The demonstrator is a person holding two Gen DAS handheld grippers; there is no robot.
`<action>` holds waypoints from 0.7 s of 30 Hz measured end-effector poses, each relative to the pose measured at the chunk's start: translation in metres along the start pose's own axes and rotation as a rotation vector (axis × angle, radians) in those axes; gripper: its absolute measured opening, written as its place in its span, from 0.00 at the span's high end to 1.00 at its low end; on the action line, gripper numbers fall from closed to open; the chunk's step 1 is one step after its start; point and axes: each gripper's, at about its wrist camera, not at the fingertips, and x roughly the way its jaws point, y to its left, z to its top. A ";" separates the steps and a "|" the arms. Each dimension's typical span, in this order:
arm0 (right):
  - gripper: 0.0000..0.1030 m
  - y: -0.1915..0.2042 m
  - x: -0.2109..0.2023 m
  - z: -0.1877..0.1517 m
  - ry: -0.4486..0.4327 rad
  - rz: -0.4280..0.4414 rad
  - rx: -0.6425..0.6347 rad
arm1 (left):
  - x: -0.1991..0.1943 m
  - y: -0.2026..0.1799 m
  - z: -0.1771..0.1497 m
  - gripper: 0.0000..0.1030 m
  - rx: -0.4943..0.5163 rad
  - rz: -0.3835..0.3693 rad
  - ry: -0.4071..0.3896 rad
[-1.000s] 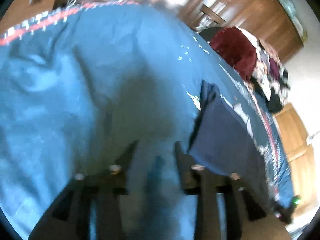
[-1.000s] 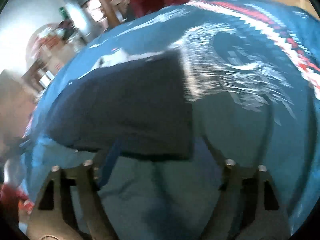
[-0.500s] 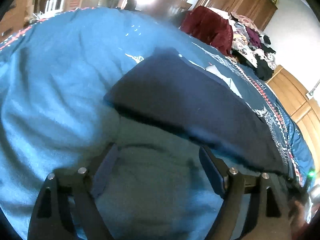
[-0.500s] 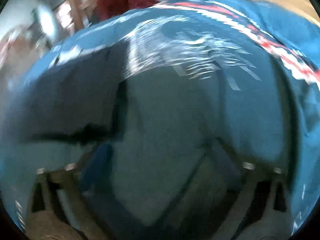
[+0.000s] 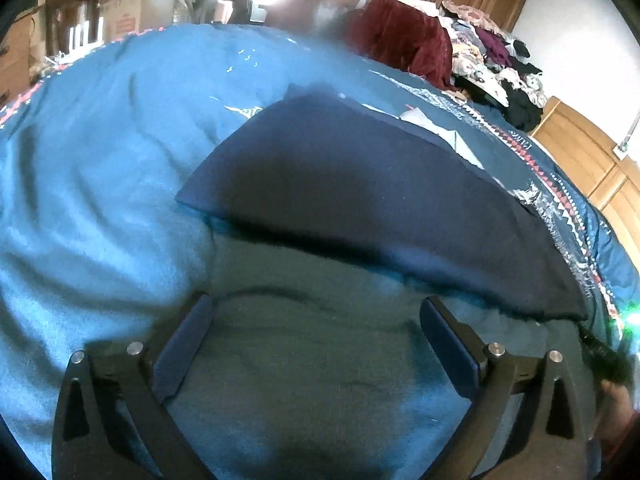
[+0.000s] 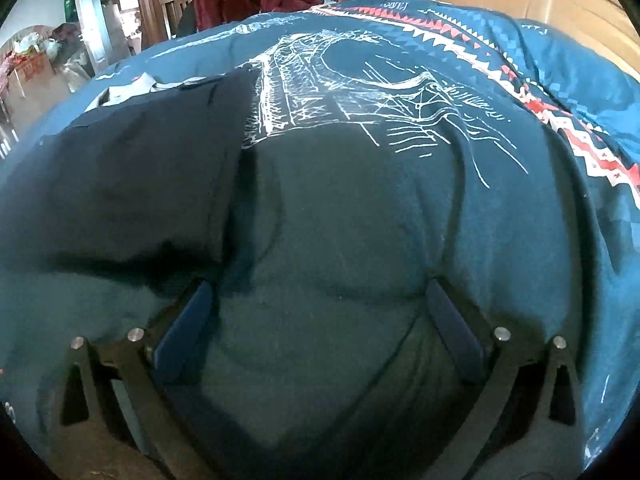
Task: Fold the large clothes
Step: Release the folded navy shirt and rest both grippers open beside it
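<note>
Both the left gripper (image 5: 316, 316) and right gripper (image 6: 316, 300) gape empty over a teal blanket (image 5: 100, 168), a folded navy garment (image 5: 360, 196) at twelve o'clock, a maroon clothes heap (image 5: 400, 40) beyond.

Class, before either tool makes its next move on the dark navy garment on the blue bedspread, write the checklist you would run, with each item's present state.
1. Left tool open and empty: ok.
2. Right tool open and empty: ok.
3. Dark navy folded garment lying flat on the blue patterned bedspread: ok.
4. Garment's near edge in front of the left tool, unobstructed: ok.
5. Fold finished and even: cannot tell; a pale grey inner piece shows at the far edge.
6. Maroon cloth pile apart from the garment: ok.
</note>
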 end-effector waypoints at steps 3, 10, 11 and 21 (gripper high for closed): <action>0.00 -0.001 0.000 0.000 -0.003 0.002 0.000 | 0.004 -0.006 0.000 0.00 0.031 0.047 0.011; 0.00 -0.001 0.001 0.000 -0.003 -0.004 -0.006 | 0.005 -0.005 0.000 0.00 0.028 0.046 0.015; 0.00 -0.001 0.001 0.000 -0.003 -0.004 -0.006 | 0.004 -0.005 0.000 0.00 0.028 0.046 0.015; 0.00 -0.002 0.001 0.000 -0.002 0.003 -0.001 | 0.005 -0.003 0.000 0.00 0.033 0.053 0.018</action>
